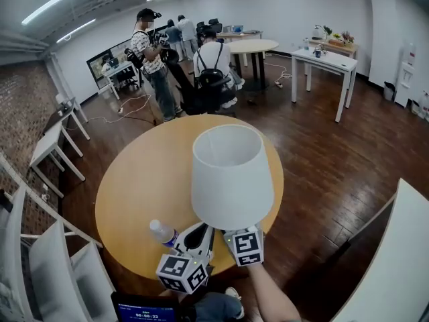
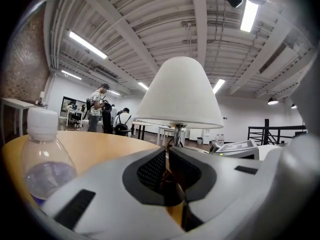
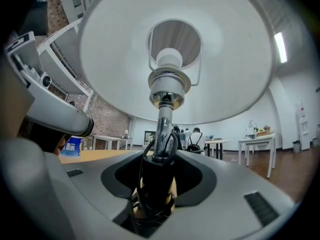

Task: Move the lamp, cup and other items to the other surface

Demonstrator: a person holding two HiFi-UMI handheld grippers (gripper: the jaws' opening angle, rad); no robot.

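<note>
A lamp with a white shade [image 1: 232,176] stands over the near edge of the round wooden table [image 1: 134,180]. My right gripper [image 1: 234,237] reaches under the shade. In the right gripper view it [image 3: 157,184] is shut on the lamp's dark lower stem [image 3: 156,176], which has black cord wound round it. My left gripper [image 1: 194,239] sits just left of the right one. Its jaws [image 2: 167,159] stand almost together with nothing seen between them, and the lamp [image 2: 180,94] is beyond them. A clear water bottle [image 1: 163,233] with a white cap stands beside the left gripper, outside its jaws [image 2: 45,159].
A white surface [image 1: 402,260] lies at the right and white shelving [image 1: 40,247] at the left. Several people [image 1: 154,59] stand or sit beyond the table. Farther back are another round table [image 1: 251,45] and a white table [image 1: 332,62] with items on it.
</note>
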